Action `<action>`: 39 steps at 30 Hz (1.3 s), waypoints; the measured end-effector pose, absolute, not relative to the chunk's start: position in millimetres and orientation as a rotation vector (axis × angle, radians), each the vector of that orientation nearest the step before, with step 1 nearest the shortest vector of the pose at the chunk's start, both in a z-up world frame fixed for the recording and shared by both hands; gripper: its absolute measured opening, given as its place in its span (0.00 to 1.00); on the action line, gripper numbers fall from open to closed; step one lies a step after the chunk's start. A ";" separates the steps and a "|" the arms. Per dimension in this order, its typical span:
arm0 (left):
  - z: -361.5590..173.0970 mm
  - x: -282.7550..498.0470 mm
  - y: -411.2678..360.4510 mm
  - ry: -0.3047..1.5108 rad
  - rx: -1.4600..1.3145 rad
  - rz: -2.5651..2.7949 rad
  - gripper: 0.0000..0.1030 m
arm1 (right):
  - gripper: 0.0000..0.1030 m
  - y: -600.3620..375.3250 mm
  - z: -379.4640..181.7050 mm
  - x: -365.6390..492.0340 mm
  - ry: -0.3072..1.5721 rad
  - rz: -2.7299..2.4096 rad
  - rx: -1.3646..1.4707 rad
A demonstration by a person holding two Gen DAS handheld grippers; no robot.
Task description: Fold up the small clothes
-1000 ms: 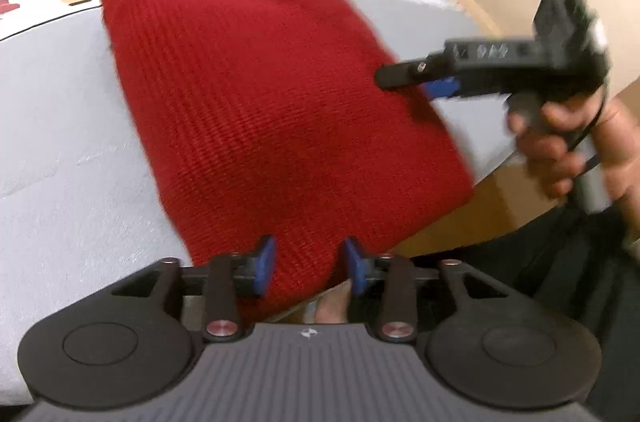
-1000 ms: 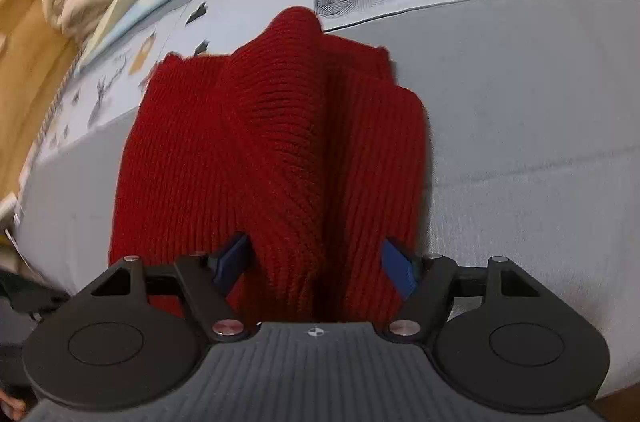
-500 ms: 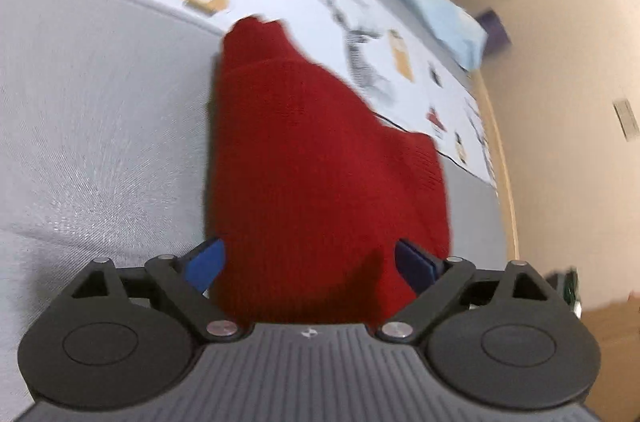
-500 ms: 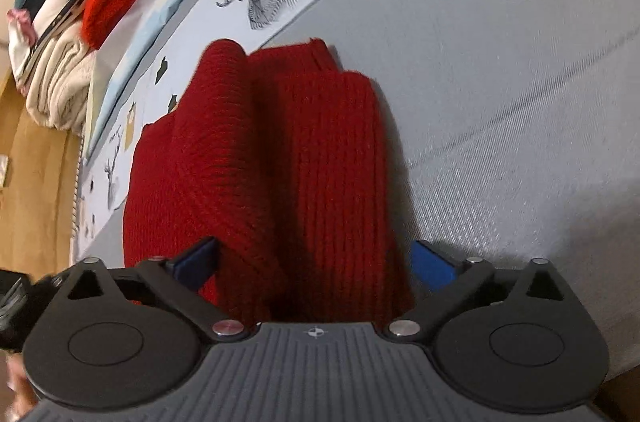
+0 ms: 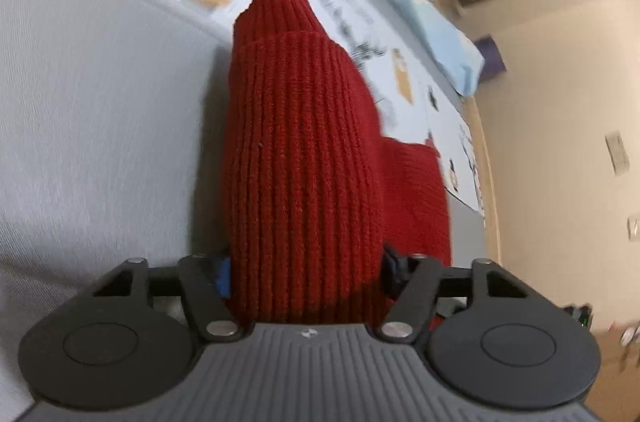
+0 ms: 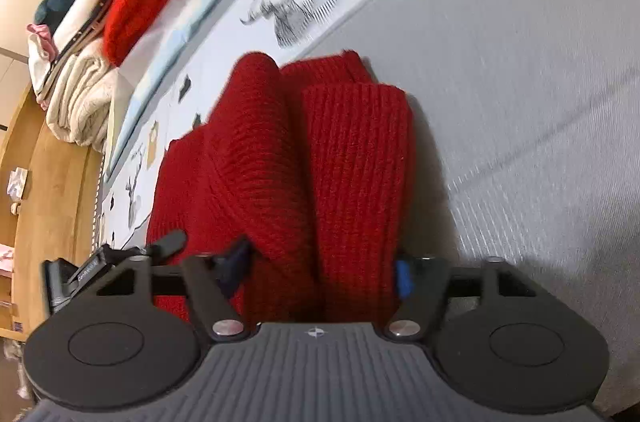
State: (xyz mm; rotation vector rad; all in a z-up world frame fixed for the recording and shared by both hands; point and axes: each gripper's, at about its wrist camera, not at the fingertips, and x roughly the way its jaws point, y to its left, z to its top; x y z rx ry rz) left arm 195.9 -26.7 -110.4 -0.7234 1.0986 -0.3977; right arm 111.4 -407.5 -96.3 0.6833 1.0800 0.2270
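Note:
A red ribbed knit garment [image 5: 304,158] lies bunched in thick folds on the grey bed cover [image 5: 92,126]. My left gripper [image 5: 306,272] has its blue-padded jaws closed against both sides of one thick fold, the pads pressing into the knit. In the right wrist view the same garment [image 6: 320,158] shows two raised folds side by side. My right gripper [image 6: 320,272] is closed around the bundle of folds, with pads on both sides. The left gripper's black tip [image 6: 168,242] shows at the garment's left edge.
A white sheet with deer and tag prints [image 6: 296,10] runs behind the garment. A stack of folded clothes, red, cream and teal [image 6: 120,6], sits at the far left on the bed. A wooden bed frame [image 6: 52,182] and beige wall [image 5: 560,102] border the bed.
Both grippers went from wide open around the garment to closed on its folds. The flat red knit has been gathered into upright ridges. The left gripper swung round to a new side.

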 end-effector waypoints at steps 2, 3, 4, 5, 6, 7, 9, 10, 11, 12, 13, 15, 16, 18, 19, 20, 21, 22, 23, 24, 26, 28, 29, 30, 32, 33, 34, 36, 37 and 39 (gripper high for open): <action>-86.4 200.0 -20.4 1.066 -0.667 -0.414 0.66 | 0.51 -399.9 -88.8 112.9 1.039 0.235 0.656; -73.3 204.5 -16.9 1.047 -0.634 -0.420 0.66 | 0.45 -395.7 -84.5 115.2 1.015 0.246 0.656; -60.4 210.7 -11.4 1.026 -0.599 -0.423 0.66 | 0.43 -392.0 -81.7 118.3 0.998 0.256 0.662; -48.6 217.3 -5.2 1.008 -0.568 -0.422 0.66 | 0.41 -385.7 -77.7 123.0 0.978 0.271 0.669; -37.3 221.1 1.3 0.994 -0.544 -0.421 0.66 | 0.40 -379.2 -74.2 127.9 0.963 0.285 0.672; -27.3 226.8 8.8 0.983 -0.522 -0.421 0.66 | 0.40 -370.3 -70.0 134.0 0.946 0.299 0.669; -10.3 240.1 26.0 0.963 -0.483 -0.415 0.66 | 0.39 -350.3 -62.4 149.3 0.908 0.323 0.672; -4.4 247.0 34.9 0.952 -0.471 -0.411 0.66 | 0.39 -341.6 -59.3 156.6 0.890 0.330 0.678; 0.3 252.5 42.9 0.944 -0.467 -0.407 0.66 | 0.39 -332.2 -56.5 164.4 0.872 0.338 0.686; 2.7 258.3 52.3 0.934 -0.468 -0.403 0.66 | 0.39 -323.5 -53.7 171.2 0.854 0.345 0.687; 3.2 263.6 61.0 0.926 -0.470 -0.399 0.67 | 0.39 -313.3 -50.7 178.4 0.835 0.349 0.679; -1.2 270.8 78.6 0.907 -0.487 -0.386 0.68 | 0.39 -294.1 -47.0 191.0 0.807 0.351 0.662; -7.7 273.2 86.6 0.901 -0.507 -0.377 0.69 | 0.39 -285.0 -46.3 196.6 0.795 0.349 0.647; -18.9 282.1 96.5 0.931 -0.508 -0.339 0.74 | 0.39 -269.2 -45.4 205.2 0.776 0.342 0.614; -22.3 286.7 99.3 0.954 -0.504 -0.295 0.76 | 0.39 -262.2 -46.4 209.5 0.776 0.336 0.599; -26.1 289.0 104.4 0.971 -0.505 -0.239 0.76 | 0.39 -256.0 -48.3 213.2 0.783 0.329 0.570; -28.3 289.3 110.3 0.975 -0.506 -0.194 0.75 | 0.43 -250.2 -51.4 218.0 0.799 0.315 0.536; -27.4 288.3 115.4 0.956 -0.509 -0.190 0.75 | 0.45 -246.4 -55.7 221.8 0.817 0.291 0.509; -23.6 286.1 121.6 0.941 -0.519 -0.197 0.75 | 0.46 -244.9 -60.1 226.3 0.840 0.251 0.490; -19.4 283.5 126.8 0.934 -0.541 -0.205 0.75 | 0.47 -247.6 -63.1 228.5 0.854 0.207 0.486; -14.4 277.3 134.1 0.942 -0.590 -0.239 0.75 | 0.50 -256.4 -65.1 227.1 0.858 0.166 0.503; -12.9 271.5 136.2 0.975 -0.581 -0.266 0.76 | 0.52 -261.9 -61.9 223.2 0.863 0.171 0.522; -13.6 269.0 136.5 0.990 -0.565 -0.264 0.76 | 0.54 -263.0 -59.5 220.2 0.873 0.196 0.530; -16.1 266.6 135.5 1.015 -0.549 -0.257 0.76 | 0.61 -262.6 -58.1 216.3 0.886 0.225 0.532; -20.7 262.4 133.5 1.058 -0.535 -0.257 0.76 | 0.68 -259.1 -58.7 208.7 0.930 0.284 0.513; -27.9 255.6 136.0 1.071 -0.528 -0.262 0.76 | 0.68 -256.0 -62.1 205.6 0.964 0.307 0.494; -33.6 254.9 136.1 1.083 -0.519 -0.265 0.76 | 0.68 -252.8 -66.2 203.4 0.994 0.320 0.479; -37.2 249.8 132.2 1.099 -0.500 -0.275 0.76 | 0.26 -245.4 -72.9 200.7 1.032 0.349 0.436; -38.5 248.2 130.0 1.102 -0.494 -0.284 0.76 | 0.17 -238.4 -73.0 198.6 1.038 0.364 0.407; -39.6 243.0 122.4 1.111 -0.474 -0.306 0.76 | 0.17 -232.4 -62.7 191.8 0.975 0.369 0.362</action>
